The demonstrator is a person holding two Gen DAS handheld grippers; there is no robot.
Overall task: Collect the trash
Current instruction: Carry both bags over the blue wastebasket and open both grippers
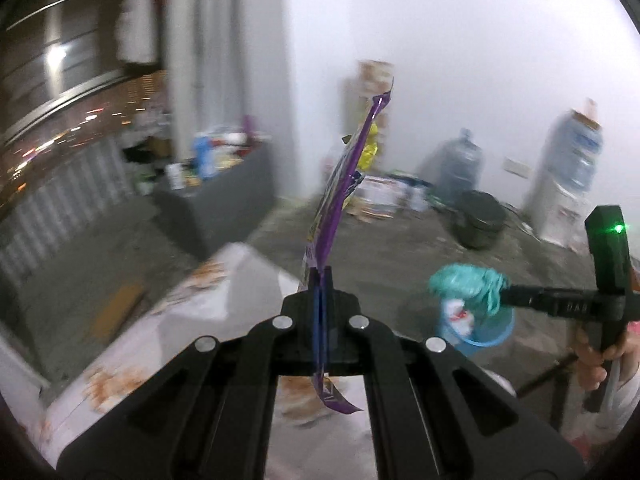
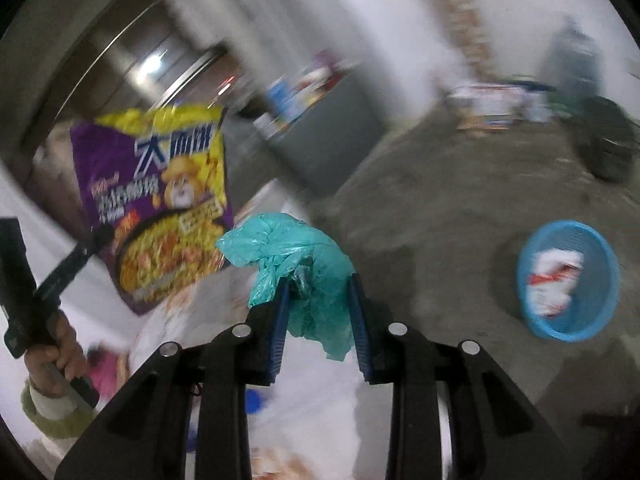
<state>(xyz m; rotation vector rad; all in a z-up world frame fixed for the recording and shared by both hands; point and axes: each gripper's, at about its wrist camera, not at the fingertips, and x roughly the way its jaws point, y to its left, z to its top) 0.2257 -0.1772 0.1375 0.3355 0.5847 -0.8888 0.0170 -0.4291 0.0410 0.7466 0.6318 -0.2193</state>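
My left gripper (image 1: 321,276) is shut on a purple and yellow noodle wrapper (image 1: 344,176), seen edge-on and standing up from the jaws. The right wrist view shows the wrapper's printed face (image 2: 160,204) at the left, held by the left gripper (image 2: 98,240). My right gripper (image 2: 320,284) is shut on a crumpled teal plastic bag (image 2: 296,256). In the left wrist view the bag (image 1: 468,284) hangs over a blue basket (image 1: 480,334) on the floor. The basket (image 2: 568,280) holds white and red trash.
A table with a white, orange-patterned cloth (image 1: 192,320) lies under both grippers. A grey counter (image 1: 216,200) with bottles stands behind. On the concrete floor by the white wall are a black bin (image 1: 478,220), water jugs (image 1: 460,164) and boxes (image 1: 384,196).
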